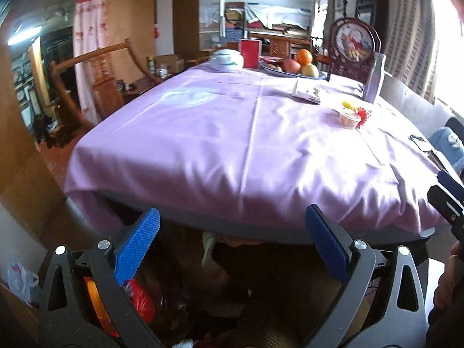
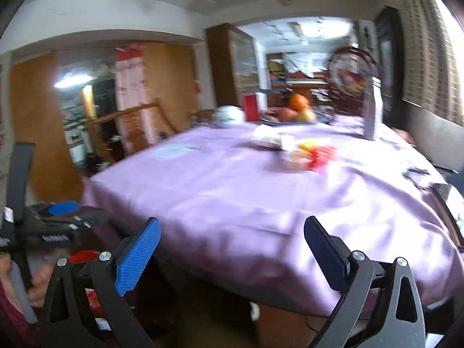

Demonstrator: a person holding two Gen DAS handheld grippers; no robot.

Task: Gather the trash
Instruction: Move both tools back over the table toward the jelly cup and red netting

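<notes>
Small clear plastic cup (image 1: 349, 117) on the far right part of the bench (image 1: 232, 145), round, shallow, something orange inside, contents otherwise too small to tell. Touching it: a crumpled red wrapper (image 1: 364, 115) and a yellow scrap (image 1: 348, 104) behind its rim; same cluster smeared by blur in the right wrist view, cup (image 2: 295, 156), red wrapper (image 2: 320, 155). Just behind, a folded white printed packet (image 1: 307, 91), flat on the cloth. Smooth lilac tablecloth (image 1: 203, 133), creased in straight fold lines, draped over the near edge. Farther back, a blue dish (image 1: 269, 68) holding an orange, a reddish fruit and a yellowish one; beside it a white lidded ceramic bowl (image 1: 226, 61) and an upright red box (image 1: 250, 53). Curved wooden chair back (image 1: 92, 55) at the left of the bench. Left gripper (image 1: 232, 242) low before the bench edge, blue textured pads spread wide, jaws released, nothing between. Right gripper (image 2: 232, 248) likewise wide apart and empty, over the near cloth edge. Well apart from the cup, both.
</notes>
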